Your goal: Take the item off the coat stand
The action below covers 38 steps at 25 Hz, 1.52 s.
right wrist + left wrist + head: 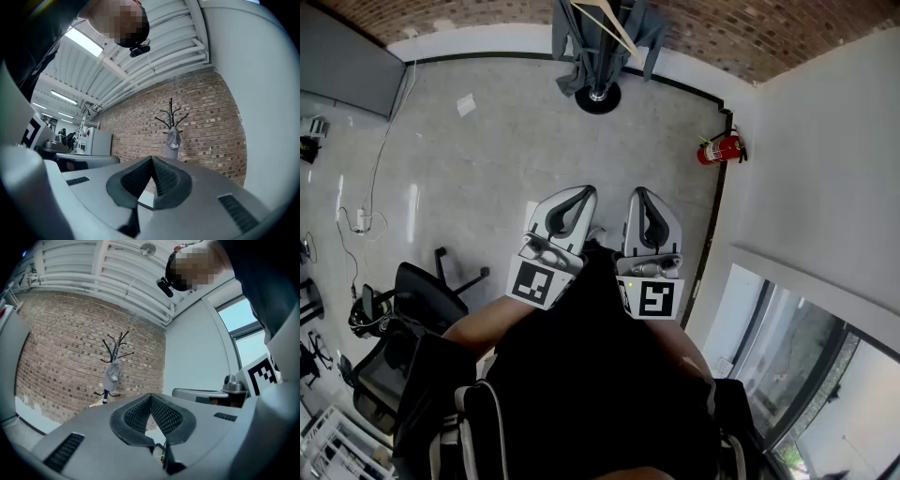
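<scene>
Fingers of left gripper and right gripper are closed; one cap hangs on one coat stand.

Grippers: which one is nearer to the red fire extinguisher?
The right gripper: the fire extinguisher stands by the white wall on its side, while the left gripper is farther from it.

1. This looks like an industrial-style office or lab workspace, with a bare brick wall and a polished grey floor.
2. Exposed pipes and strip lights run under a ribbed ceiling (all painted white).
3. Furnishings include a black office chair, a coat stand, a red fire extinguisher and a large window.
</scene>
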Each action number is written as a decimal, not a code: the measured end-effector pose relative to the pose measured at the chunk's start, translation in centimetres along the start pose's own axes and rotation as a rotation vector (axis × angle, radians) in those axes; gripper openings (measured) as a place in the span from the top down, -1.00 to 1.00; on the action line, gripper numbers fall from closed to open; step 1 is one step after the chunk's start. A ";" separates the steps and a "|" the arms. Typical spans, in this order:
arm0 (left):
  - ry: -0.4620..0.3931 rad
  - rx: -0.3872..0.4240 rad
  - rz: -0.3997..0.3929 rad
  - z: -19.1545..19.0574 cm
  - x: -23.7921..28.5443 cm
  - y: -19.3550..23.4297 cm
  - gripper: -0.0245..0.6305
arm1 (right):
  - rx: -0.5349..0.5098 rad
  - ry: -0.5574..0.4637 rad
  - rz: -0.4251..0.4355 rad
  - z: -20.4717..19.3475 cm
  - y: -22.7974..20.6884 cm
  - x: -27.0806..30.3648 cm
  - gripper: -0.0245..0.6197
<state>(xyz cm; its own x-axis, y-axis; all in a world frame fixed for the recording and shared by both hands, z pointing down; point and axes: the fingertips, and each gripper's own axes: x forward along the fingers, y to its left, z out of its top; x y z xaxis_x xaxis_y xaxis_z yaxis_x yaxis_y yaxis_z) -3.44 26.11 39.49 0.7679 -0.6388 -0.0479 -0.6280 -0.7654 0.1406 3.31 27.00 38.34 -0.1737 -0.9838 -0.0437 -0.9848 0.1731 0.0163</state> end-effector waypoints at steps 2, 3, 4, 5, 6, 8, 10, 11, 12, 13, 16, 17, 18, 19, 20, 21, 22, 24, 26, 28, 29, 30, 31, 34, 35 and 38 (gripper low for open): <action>-0.010 -0.001 0.001 0.3 0.1 0.1 0.87 | -0.004 0.004 0.010 -0.1 0.4 0.0 0.86; -0.013 0.000 0.001 0.3 0.0 0.1 0.87 | -0.002 0.002 0.014 -0.1 0.5 -0.1 0.86; -0.014 0.001 0.003 0.3 0.0 0.1 0.87 | 0.003 -0.003 0.016 -0.1 0.6 -0.2 0.86; -0.016 -0.001 0.007 0.2 0.0 0.2 0.87 | 0.011 -0.009 0.016 -0.1 0.4 -0.3 0.86; -0.018 -0.008 0.018 0.2 0.0 0.3 0.87 | 0.019 -0.013 0.012 -0.1 0.1 -0.4 0.86; -0.029 -0.030 0.049 0.3 0.2 0.7 0.87 | 0.028 -0.012 0.001 -0.3 -0.8 -0.7 0.86; -0.040 -0.040 0.068 0.4 0.5 0.6 0.87 | 0.037 -0.007 -0.009 -0.6 -1.6 -1.2 0.86; -0.041 -0.038 0.069 0.3 0.5 0.4 0.87 | 0.041 -0.006 -0.014 -0.7 -2.0 -1.4 0.86; -0.040 -0.036 0.066 0.2 0.6 0.1 0.87 | 0.044 -0.007 -0.020 -0.8 -2.3 -1.5 0.86; -0.038 -0.034 0.063 0.0 0.7 -0.1 0.87 | 0.045 -0.009 -0.024 -0.9 -2.5 -1.6 0.86; -0.041 -0.030 0.074 0.3 0.6 -0.1 0.87 | 0.064 -0.011 -0.029 -0.9 -2.9 -2.1 0.86; -0.040 -0.026 0.080 0.4 0.6 -0.1 0.87 | 0.078 -0.012 -0.032 -0.8 -3.2 -2.2 0.86; -0.037 -0.021 0.087 0.4 0.5 -0.2 0.87 | 0.091 -0.016 -0.036 -0.6 -3.6 -2.3 0.86; -0.034 -0.017 0.093 0.4 0.4 -0.3 0.87 | 0.101 -0.021 -0.042 -0.5 -4.1 -2.4 0.86; -0.032 -0.014 0.097 0.3 0.4 -0.4 0.87 | 0.106 -0.026 -0.050 -0.5 -4.6 -2.4 0.86; -0.029 -0.013 0.099 0.2 0.5 -0.5 0.87 | 0.108 -0.029 -0.057 -0.5 -4.9 -2.5 0.86; -0.025 -0.012 0.096 0.1 0.5 -0.6 0.87 | 0.108 -0.030 -0.062 -0.7 -5.1 -2.5 0.86; -0.022 -0.008 0.081 0.1 0.7 -1.0 0.87 | 0.109 -0.026 -0.065 -0.9 -4.8 -2.7 0.86; -0.033 0.004 0.063 0.5 1.0 -1.4 0.87 | 0.114 -0.024 -0.063 -1.0 -4.5 -2.8 0.86; -0.045 0.020 0.048 0.8 1.3 -2.0 0.87 | 0.117 -0.024 -0.062 -1.1 -4.6 -2.9 0.86; -0.043 0.023 0.044 0.7 1.4 -2.3 0.87 | 0.117 -0.023 -0.061 -1.2 -4.7 -3.0 0.86; -0.036 0.022 0.042 0.6 1.5 -2.4 0.87 | 0.116 -0.022 -0.061 -1.2 -4.9 -3.1 0.86; -0.029 0.017 0.043 0.4 1.6 -2.4 0.87 | 0.116 -0.022 -0.062 -1.3 -5.1 -3.1 0.86; -0.029 0.008 0.054 0.1 1.8 -2.5 0.87 | 0.123 -0.022 -0.065 -1.4 -5.6 -3.4 0.86; -0.032 0.007 0.055 0.0 1.7 -2.7 0.87 | 0.127 -0.019 -0.066 -1.6 -5.8 -3.6 0.86; -0.019 -0.002 0.047 -0.5 1.9 -3.1 0.87 | 0.134 -0.008 -0.066 -2.1 -5.9 -3.9 0.86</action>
<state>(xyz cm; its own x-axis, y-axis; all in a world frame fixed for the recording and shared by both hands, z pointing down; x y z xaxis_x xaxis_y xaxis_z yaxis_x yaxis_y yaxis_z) 0.04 27.36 39.48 0.7351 -0.6753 -0.0603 -0.6628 -0.7345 0.1456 9.86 29.70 40.47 -0.1075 -0.9930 -0.0486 -0.9863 0.1127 -0.1204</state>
